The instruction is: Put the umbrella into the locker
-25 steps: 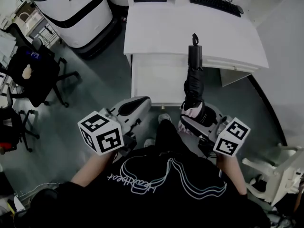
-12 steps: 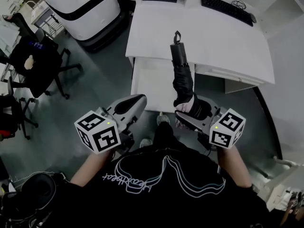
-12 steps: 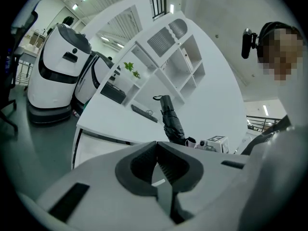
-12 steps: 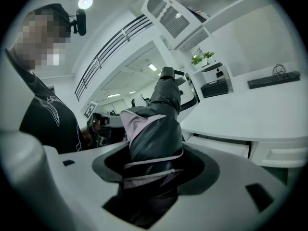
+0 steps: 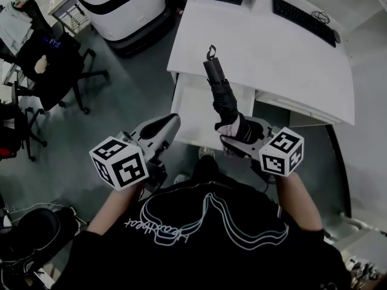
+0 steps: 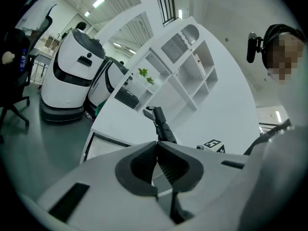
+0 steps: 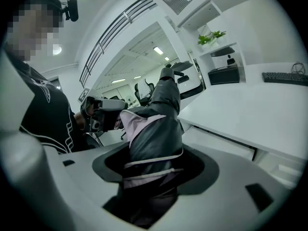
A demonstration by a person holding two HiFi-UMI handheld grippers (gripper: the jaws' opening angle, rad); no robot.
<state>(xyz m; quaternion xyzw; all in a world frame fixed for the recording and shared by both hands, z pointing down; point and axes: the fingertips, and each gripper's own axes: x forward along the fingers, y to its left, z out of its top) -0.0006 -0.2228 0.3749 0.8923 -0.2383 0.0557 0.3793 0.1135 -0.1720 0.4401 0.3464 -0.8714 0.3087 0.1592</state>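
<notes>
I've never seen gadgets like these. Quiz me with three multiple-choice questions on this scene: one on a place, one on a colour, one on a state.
1. Where does the keyboard lie?
A) on the white desk
B) on the floor
C) on a chair

2. What colour is most of the umbrella?
A) yellow
B) black
C) red

3. How does the left gripper stand?
A) open and empty
B) shut on the umbrella
C) shut and empty

Answers:
1 A: it lies at the far end of the desk top.
2 B: the fabric is black, with only pale trim.
3 C: its jaws meet with nothing between them.
</notes>
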